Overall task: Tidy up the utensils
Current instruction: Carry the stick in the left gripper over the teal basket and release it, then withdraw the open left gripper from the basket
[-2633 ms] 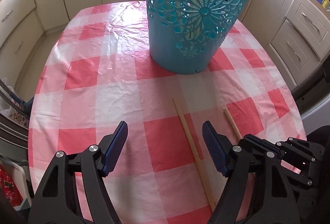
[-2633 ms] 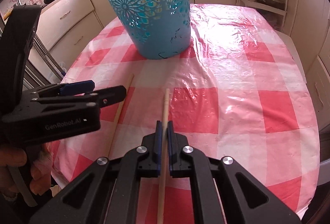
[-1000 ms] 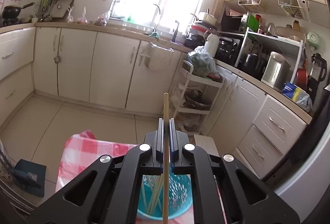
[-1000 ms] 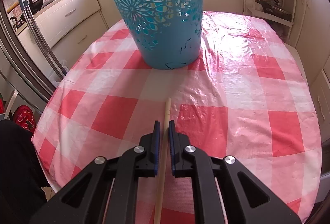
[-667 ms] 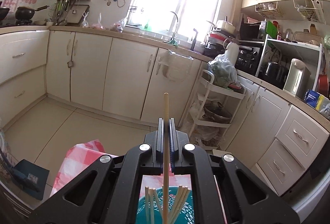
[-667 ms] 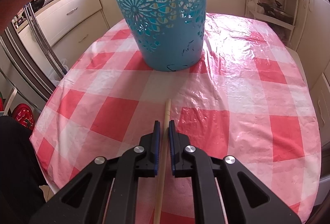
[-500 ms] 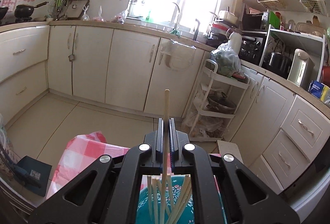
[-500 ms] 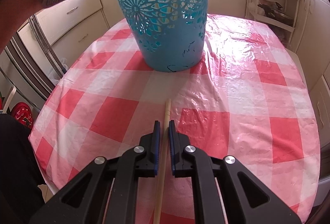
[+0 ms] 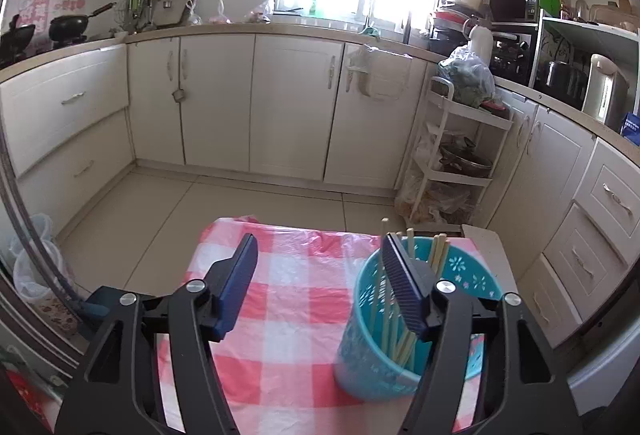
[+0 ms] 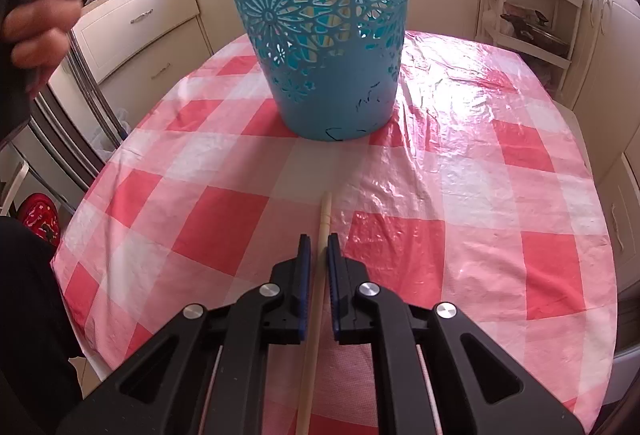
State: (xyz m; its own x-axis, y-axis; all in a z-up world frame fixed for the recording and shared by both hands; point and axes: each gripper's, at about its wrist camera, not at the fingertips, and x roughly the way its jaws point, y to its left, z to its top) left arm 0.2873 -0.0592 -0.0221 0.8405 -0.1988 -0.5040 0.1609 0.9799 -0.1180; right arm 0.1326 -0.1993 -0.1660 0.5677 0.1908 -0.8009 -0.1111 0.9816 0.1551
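A teal perforated basket [image 9: 460, 299] stands on the red-and-white checked table [image 9: 296, 295] and holds several wooden chopsticks [image 9: 396, 311]. My left gripper [image 9: 320, 287] is open and empty, held high above the table, just left of the basket's rim. In the right wrist view the basket [image 10: 324, 35] stands at the far middle of the table. My right gripper [image 10: 317, 267] is shut on a single wooden chopstick [image 10: 324, 211] that lies along the table, pointing at the basket.
White kitchen cabinets [image 9: 224, 103] line the far wall, with a white tiered cart [image 9: 452, 163] at the right. A hand [image 10: 44, 11] with the other gripper shows at the upper left of the right wrist view. The table edge [image 10: 100, 171] drops off at the left.
My left gripper has let go of its chopstick into the basket and opened, shifting left of the rim. My right gripper has stayed shut on its chopstick on the table.
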